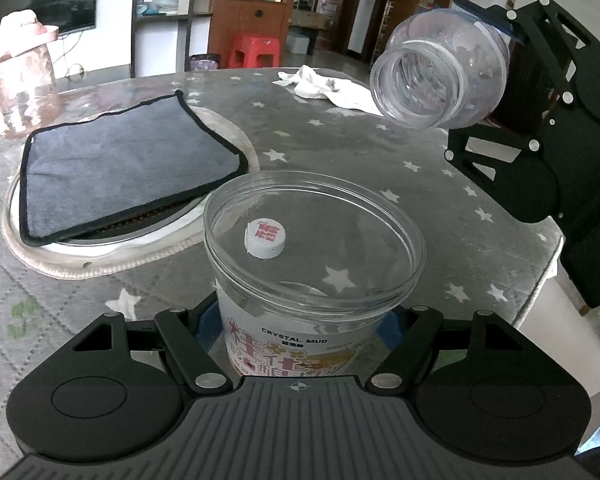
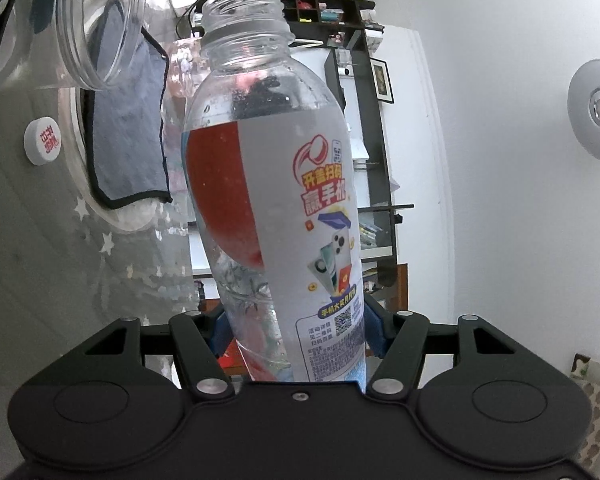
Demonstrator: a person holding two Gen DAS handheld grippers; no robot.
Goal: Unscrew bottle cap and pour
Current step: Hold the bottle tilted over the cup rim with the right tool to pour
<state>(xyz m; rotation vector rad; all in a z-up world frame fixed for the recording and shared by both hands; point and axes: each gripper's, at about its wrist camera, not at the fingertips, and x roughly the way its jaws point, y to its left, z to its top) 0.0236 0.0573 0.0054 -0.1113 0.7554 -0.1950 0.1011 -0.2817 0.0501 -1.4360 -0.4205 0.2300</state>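
Note:
My left gripper [image 1: 300, 330] is shut on a clear wide-mouthed jar [image 1: 312, 248] labelled "CRYSTAL MUD", which stands upright on the table. The white bottle cap [image 1: 265, 238] with red print shows through the jar; it lies on the table beyond it. My right gripper [image 2: 296, 334] is shut on a clear plastic bottle [image 2: 276, 184] with a red and grey label. The uncapped bottle [image 1: 436, 76] is tipped on its side, mouth towards the jar, above and to its right. The jar's rim [image 2: 100, 24] and the cap [image 2: 43, 141] also show in the right wrist view.
A grey cloth [image 1: 124, 168] lies over a round glass lid [image 1: 100, 248] at the left. A pinkish glass jug [image 1: 22, 92] stands far left. A white rag [image 1: 332, 86] lies at the back. The star-patterned tablecloth [image 1: 340, 152] ends at the table's right edge.

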